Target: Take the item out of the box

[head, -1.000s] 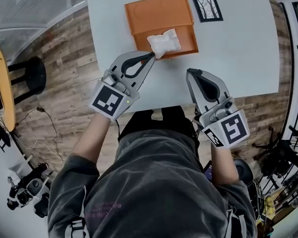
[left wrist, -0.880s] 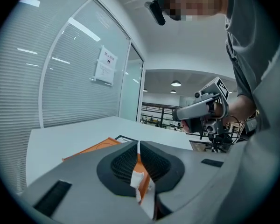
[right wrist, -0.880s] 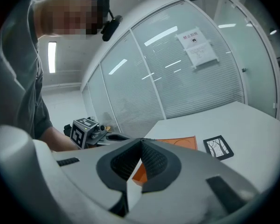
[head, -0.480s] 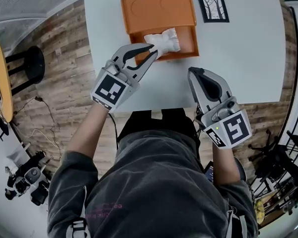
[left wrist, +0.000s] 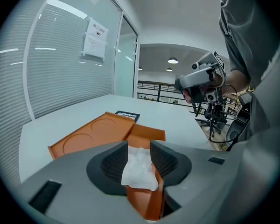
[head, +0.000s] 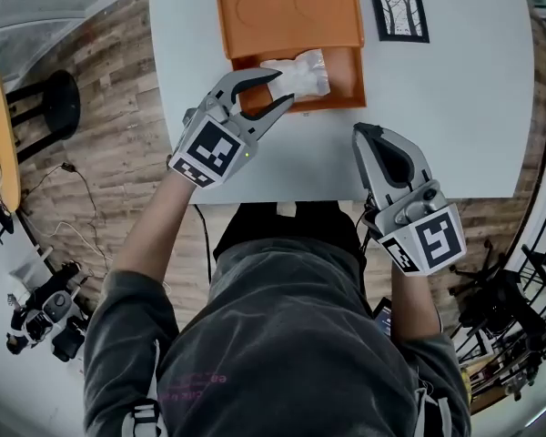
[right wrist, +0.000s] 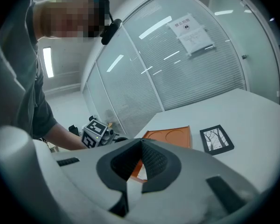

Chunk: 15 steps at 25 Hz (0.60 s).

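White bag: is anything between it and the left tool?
Nothing visible. The left tool has just been opening its jaws, and the white bag, in the open orange box, sits between them.

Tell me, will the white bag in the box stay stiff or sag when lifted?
The bag looks crumpled and soft, so it probably sags and squashes when gripped. Its thin, glossy film suggests it is light and perhaps slippery.
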Each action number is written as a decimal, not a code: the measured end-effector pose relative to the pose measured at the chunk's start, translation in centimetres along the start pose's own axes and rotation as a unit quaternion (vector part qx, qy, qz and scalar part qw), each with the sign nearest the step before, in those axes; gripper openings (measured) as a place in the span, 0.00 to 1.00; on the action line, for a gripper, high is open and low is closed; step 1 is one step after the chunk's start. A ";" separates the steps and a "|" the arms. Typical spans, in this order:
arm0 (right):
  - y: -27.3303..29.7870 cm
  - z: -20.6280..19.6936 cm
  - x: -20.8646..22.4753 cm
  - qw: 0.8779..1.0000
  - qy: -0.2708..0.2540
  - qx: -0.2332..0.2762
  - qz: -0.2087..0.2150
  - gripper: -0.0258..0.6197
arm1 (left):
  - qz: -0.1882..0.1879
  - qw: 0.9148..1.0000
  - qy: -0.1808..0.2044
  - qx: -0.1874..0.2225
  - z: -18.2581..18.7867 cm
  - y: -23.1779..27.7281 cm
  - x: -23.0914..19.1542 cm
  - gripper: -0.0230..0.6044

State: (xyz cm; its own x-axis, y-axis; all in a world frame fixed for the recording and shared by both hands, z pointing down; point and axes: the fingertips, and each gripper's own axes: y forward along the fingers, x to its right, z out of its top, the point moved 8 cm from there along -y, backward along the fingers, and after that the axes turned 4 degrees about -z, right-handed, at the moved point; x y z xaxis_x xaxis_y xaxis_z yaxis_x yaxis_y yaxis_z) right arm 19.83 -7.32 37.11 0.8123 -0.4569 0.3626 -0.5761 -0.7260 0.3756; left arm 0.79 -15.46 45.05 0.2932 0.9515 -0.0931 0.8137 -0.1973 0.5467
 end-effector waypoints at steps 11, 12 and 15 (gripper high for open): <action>0.1 -0.9 2.1 1.000 0.012 -0.011 0.003 0.04 | -0.014 0.994 0.026 -0.103 -2.5 3.5 -0.4 0.47; 0.1 -1.0 2.2 1.000 0.013 -0.012 0.003 0.04 | -0.015 0.993 0.026 -0.112 -2.6 3.7 -0.5 0.48; 0.0 -1.2 2.6 1.000 0.016 -0.013 0.002 0.04 | -0.017 0.990 0.020 -0.135 -3.2 4.3 -0.6 0.52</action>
State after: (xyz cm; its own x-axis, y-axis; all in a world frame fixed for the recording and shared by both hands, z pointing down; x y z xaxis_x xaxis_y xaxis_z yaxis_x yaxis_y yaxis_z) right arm 21.83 -7.85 39.10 0.8065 -0.4434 0.3910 -0.5823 -0.7100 0.3959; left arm 2.55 -16.12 50.11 0.2424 0.9664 -0.0851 0.6568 -0.0989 0.7475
